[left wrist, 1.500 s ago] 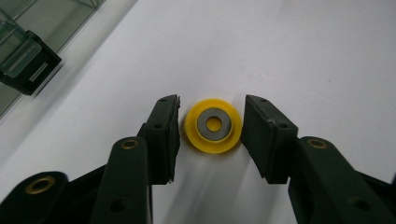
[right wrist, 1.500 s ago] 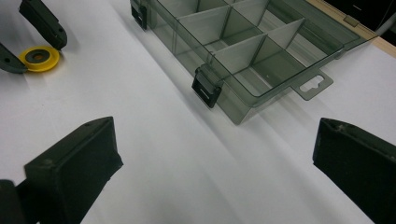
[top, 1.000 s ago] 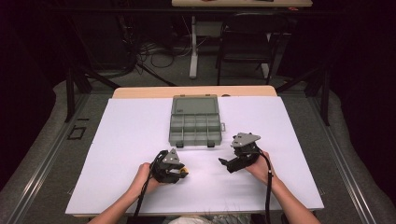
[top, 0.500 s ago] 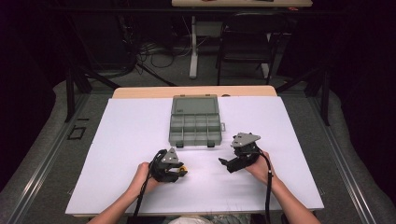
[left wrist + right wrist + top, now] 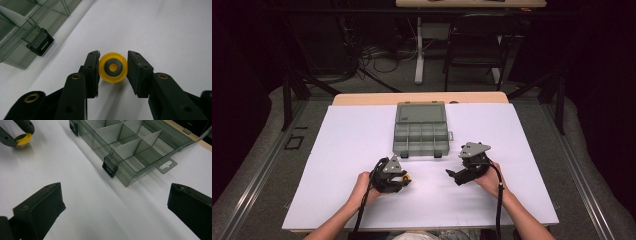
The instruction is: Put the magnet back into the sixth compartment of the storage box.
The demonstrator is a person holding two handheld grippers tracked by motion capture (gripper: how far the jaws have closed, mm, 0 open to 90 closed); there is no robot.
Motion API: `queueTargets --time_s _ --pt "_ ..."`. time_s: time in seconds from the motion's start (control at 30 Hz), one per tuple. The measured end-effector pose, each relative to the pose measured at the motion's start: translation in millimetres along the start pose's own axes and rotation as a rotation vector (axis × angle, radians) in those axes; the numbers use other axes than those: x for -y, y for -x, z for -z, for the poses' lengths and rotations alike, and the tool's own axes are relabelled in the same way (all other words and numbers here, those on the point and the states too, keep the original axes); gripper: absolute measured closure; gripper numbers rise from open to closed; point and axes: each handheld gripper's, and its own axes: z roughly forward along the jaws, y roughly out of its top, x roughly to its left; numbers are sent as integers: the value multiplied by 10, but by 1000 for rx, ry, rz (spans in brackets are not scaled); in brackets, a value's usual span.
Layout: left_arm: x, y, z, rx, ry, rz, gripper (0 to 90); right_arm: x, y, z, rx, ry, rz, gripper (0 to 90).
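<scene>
A small yellow wheel [image 5: 113, 67] with a grey hub sits between the pads of my left gripper [image 5: 112, 68], which is shut on it from both sides. In the high view that gripper [image 5: 404, 179] is low over the white sheet, left of centre, and the wheel [image 5: 408, 176] peeks out at its tip. My right gripper [image 5: 452, 176] is to its right and points left, with its jaws wide apart. In the right gripper view, my right gripper [image 5: 115, 195] has only bare sheet between its jaws, and the wheel [image 5: 24, 138] is at the upper left.
A smoky clear compartment box [image 5: 421, 131] lies open just beyond both grippers, lid flat behind it, its dividers [image 5: 125, 143] and black latches [image 5: 109, 168] facing me. One latch [image 5: 40, 41] is near the left gripper. The white sheet [image 5: 347, 150] covers the table.
</scene>
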Motion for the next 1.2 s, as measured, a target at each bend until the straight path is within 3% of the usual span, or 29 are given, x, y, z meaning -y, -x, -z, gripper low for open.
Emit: queueTargets --time_s 1.2 --pt "-222 -105 156 -82 39 -56 631 -5 5 1 7 13 -29 0"
